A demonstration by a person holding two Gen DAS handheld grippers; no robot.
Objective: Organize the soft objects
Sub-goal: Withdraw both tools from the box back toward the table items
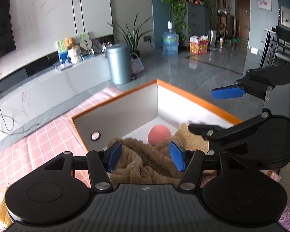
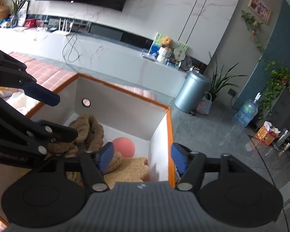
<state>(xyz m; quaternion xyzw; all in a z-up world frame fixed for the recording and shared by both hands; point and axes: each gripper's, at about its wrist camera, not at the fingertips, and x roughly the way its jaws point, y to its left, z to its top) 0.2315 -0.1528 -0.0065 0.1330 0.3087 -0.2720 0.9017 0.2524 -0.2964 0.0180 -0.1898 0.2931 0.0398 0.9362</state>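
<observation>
A white box with an orange rim (image 1: 193, 96) holds a tan fuzzy blanket (image 1: 143, 160) and a pink ball (image 1: 159, 135). My left gripper (image 1: 146, 158) hangs open just above the bunched blanket, its blue pads (image 1: 114, 157) clear of the cloth. To its right, my right gripper (image 1: 218, 112) is also open and empty. In the right wrist view, the right gripper (image 2: 143, 157) straddles the box's near right wall (image 2: 158, 135), with one pad inside and one outside. The blanket (image 2: 89, 127), the ball (image 2: 125, 147) and a flat tan plush piece (image 2: 129, 168) lie inside. The left gripper (image 2: 58, 116) stands open at the left.
The box stands on a pink checked cloth (image 1: 38, 145). Beyond it on the grey floor are a grey bin (image 1: 118, 63), a small woven basket (image 1: 137, 65) and a water bottle (image 1: 170, 42). A long white TV cabinet (image 2: 106, 58) runs along the wall.
</observation>
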